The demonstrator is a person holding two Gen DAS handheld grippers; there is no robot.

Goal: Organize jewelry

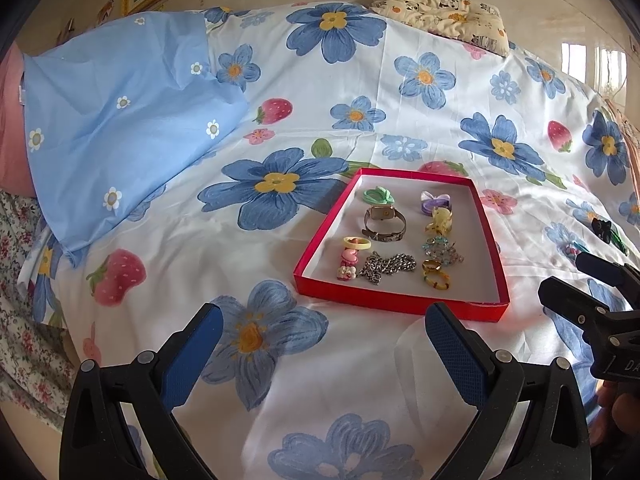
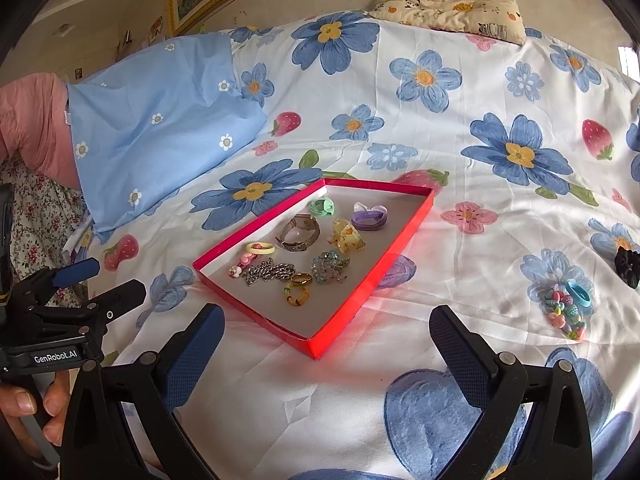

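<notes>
Red tray [image 1: 400, 304] of jewelry on bed, just ahead of left claw [image 1: 324, 336] and right claw [image 2: 326, 338]; both wide, empty.

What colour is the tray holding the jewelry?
Red walls, grey-white inside: the tray shows best in the right wrist view.

- Bedsheet [image 1: 360, 92]: white, blue flowers, pink strawberries
- Box [image 1: 400, 306]: red rim, grey inside
- Pillowcase [image 1: 120, 120]: light blue, small white daisies
- Hair tie [image 2: 628, 266]: black
- Cushion [image 2: 452, 6]: cream, panda print
</notes>
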